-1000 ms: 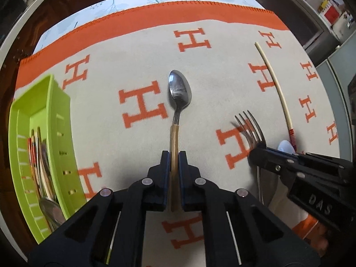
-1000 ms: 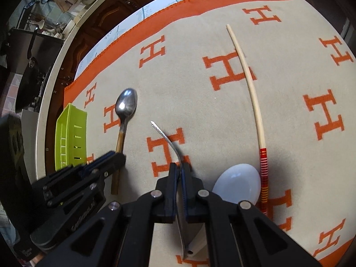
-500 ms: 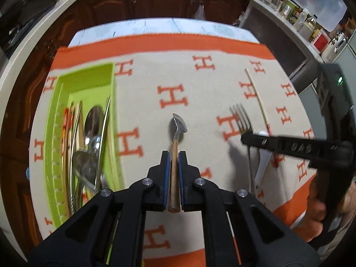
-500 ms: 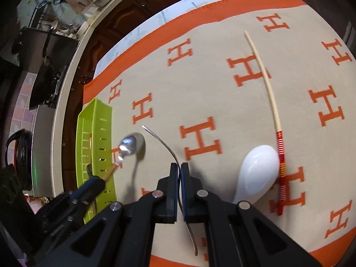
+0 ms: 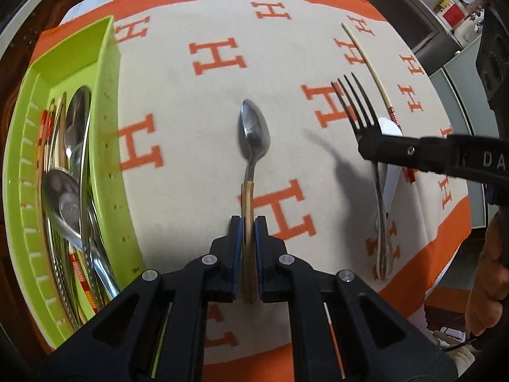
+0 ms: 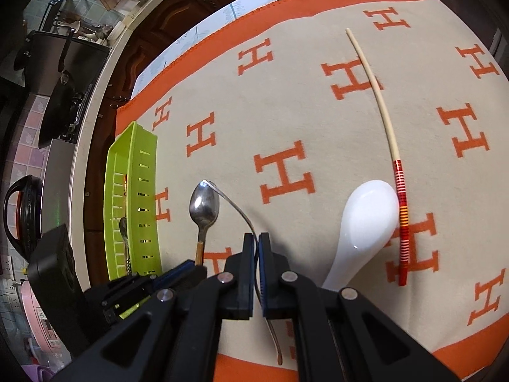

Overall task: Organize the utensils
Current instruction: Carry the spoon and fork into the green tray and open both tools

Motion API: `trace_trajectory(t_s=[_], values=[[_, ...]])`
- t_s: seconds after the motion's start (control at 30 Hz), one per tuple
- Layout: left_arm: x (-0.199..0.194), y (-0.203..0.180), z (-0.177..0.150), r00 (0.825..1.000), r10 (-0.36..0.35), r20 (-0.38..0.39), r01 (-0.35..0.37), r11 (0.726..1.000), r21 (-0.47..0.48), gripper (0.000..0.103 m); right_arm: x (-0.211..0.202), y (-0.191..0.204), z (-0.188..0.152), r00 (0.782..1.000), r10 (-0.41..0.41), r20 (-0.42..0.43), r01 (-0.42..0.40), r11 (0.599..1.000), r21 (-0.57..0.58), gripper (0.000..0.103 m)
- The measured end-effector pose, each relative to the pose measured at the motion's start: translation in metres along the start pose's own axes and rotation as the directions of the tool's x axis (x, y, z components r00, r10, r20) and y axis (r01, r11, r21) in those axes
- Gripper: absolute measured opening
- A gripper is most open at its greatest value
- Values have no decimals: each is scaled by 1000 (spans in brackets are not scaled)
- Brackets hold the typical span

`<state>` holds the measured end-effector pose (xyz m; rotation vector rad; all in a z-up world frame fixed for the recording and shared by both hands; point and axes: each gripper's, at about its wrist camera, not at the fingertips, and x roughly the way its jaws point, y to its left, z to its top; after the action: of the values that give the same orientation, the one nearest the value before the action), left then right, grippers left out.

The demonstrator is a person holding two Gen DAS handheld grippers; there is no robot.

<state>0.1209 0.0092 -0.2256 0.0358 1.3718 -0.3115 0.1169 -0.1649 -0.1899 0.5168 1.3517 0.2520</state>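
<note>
My left tool (image 5: 249, 222) is pinching the wooden handle of a metal spoon (image 5: 254, 133), bowl pointing away from me, held above the cream cloth with orange H marks (image 5: 191, 127) that covers the desk. My right tool (image 6: 257, 245) is clamped on the handle of a fork (image 5: 353, 102), tines forward, also up off the cloth. To the left sits the green tray (image 5: 105, 127), already holding spoons and red-banded chopsticks. On the cloth to the right lie a white ceramic spoon (image 6: 366, 219) and, touching its bowl, a single chopstick (image 6: 378, 102) with a red striped end. A hand (image 5: 486, 286) grips the right tool.
</note>
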Motion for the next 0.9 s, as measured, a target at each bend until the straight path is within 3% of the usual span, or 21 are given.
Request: trace_trajectory(t_s=[0.47,0.9], values=[[13,-5,37,995,-39,-89,46,996,70,5,10,-9,0,1000,6,-26,-6,1000,15,2],[-24,5,2,998,-48,51,50,998,-37,4,0,-1,-2,999,47,-26,-46,999,7,2]])
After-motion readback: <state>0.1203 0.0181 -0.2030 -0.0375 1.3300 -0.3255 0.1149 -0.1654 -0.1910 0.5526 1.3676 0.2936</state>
